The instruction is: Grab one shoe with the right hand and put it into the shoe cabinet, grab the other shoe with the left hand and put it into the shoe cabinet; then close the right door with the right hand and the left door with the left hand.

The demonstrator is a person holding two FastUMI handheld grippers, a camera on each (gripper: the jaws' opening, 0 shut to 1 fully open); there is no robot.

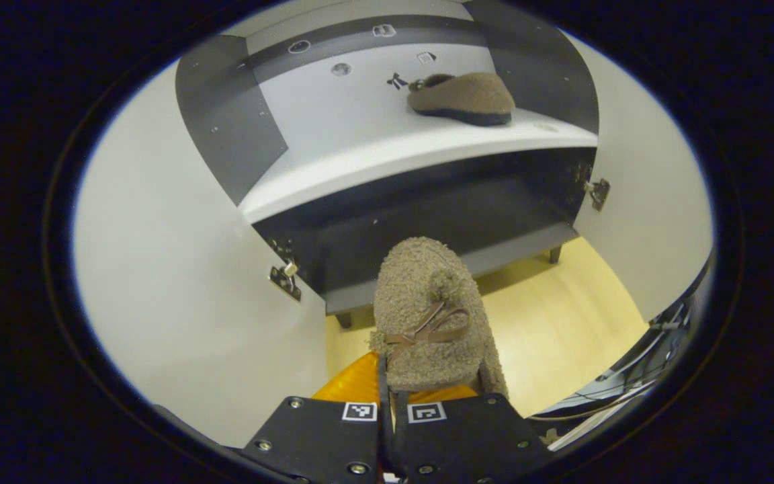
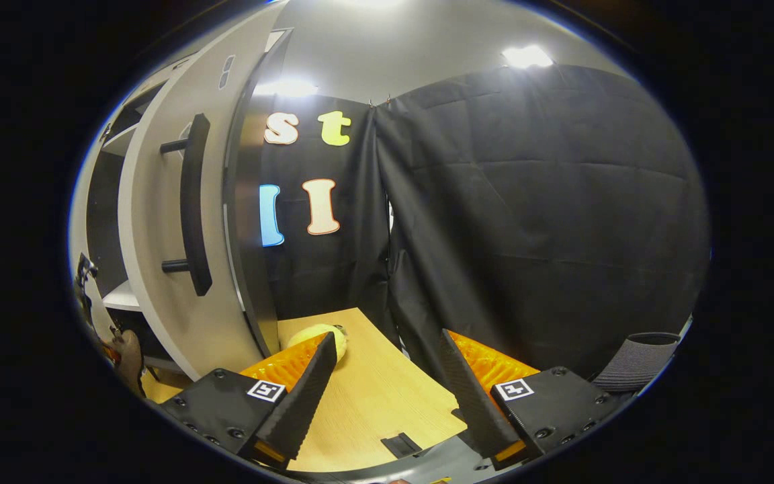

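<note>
In the left gripper view, my left gripper [image 1: 387,403] is shut on a fuzzy brown slipper [image 1: 431,316] with a small bow, held toe-forward in front of the open shoe cabinet [image 1: 387,154]. The other brown slipper [image 1: 462,99] lies on the cabinet's white shelf, toward the right. In the right gripper view, my right gripper [image 2: 387,390] stands open with nothing between its fingers, beside the opened right door [image 2: 158,269] and its black bar handle [image 2: 193,202]. The held slipper [image 2: 129,356] peeks at the far left edge there.
Both white cabinet doors [image 1: 179,289] stand open, with hinges [image 1: 285,277] on the inner walls. Below the shelf is a dark lower compartment [image 1: 427,222]. The floor is light wood [image 1: 562,336]. A yellow-green object [image 2: 323,336] lies on the floor near the black cloth wall.
</note>
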